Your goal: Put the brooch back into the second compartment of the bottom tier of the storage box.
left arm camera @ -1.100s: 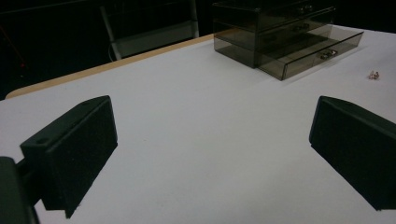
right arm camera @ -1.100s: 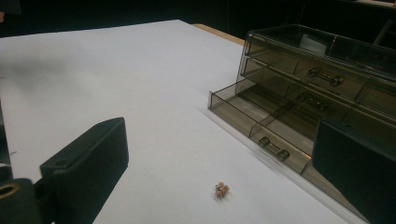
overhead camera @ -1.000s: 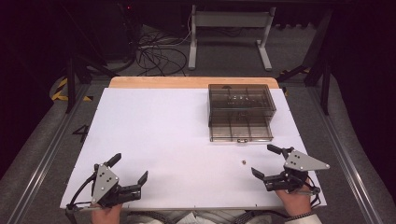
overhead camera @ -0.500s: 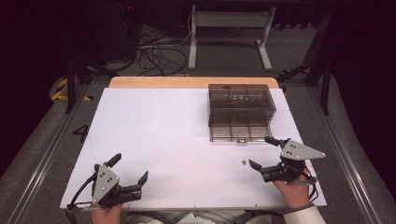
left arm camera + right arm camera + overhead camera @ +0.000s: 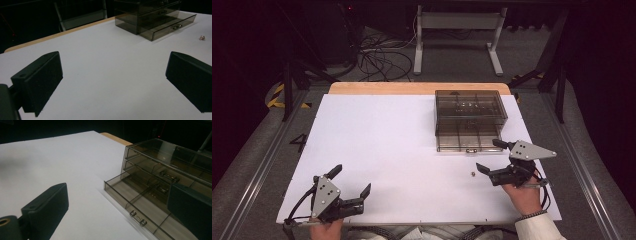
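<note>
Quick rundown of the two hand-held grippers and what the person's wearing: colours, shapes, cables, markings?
Both are black tools. The left hand-held gripper and right hand-held gripper each carry a grey three-cornered plate on top, dotted with small dark holes, and a thin black cable trailing back toward the person. In the gripper views the jaws are blocky matte black pads, one with a small round hole. A white sleeve cuff shows at the right wrist.

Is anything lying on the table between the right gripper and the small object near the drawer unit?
No. In the high view, bare white table separates the right gripper from the small object.
</note>
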A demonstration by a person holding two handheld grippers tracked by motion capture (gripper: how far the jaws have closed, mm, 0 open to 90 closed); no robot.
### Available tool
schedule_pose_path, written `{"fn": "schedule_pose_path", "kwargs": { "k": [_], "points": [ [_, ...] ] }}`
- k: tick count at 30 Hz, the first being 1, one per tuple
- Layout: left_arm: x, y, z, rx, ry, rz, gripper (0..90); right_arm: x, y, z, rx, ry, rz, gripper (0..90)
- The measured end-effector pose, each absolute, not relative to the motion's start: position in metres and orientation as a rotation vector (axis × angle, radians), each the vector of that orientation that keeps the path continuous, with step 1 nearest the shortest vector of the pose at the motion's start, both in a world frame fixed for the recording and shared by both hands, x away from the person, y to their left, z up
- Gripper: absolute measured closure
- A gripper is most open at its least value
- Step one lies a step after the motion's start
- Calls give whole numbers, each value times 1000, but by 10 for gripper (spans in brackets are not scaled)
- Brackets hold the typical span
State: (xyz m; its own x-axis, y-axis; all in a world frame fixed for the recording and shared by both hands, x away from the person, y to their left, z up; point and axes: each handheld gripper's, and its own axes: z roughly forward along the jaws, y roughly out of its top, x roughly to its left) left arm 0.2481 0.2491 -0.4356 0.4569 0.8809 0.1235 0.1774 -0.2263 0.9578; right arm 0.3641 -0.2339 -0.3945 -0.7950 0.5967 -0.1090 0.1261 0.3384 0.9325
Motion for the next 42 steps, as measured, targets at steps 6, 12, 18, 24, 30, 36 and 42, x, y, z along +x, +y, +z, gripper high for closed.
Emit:
{"fn": "schedule_pose_path", "kwargs": {
  "k": [6, 12, 18, 24, 30, 36, 42],
  "points": [
    [249, 249, -436, 1695, 925, 861, 18, 370, -231, -392, 633, 2181, 1455, 44],
    [249, 249, -436, 1697, 929, 857, 18, 375, -226, -394, 629, 2202, 1447, 43],
    [249, 248, -437, 1695, 933, 852, 18, 376, -228, -390, 625, 2199, 1464, 43],
    [249, 248, -437, 1697, 932, 853, 18, 376, -224, -384, 612, 2263, 1394, 59],
    [249, 249, -436, 1697, 930, 859, 18, 381, -220, -380, 621, 2339, 1306, 87],
    [249, 249, -436, 1698, 929, 859, 18, 388, -210, -376, 575, 2466, 1176, 118],
    [249, 249, -436, 1698, 929, 857, 18, 393, -206, -374, 565, 2527, 1103, 144]
  ]
}}
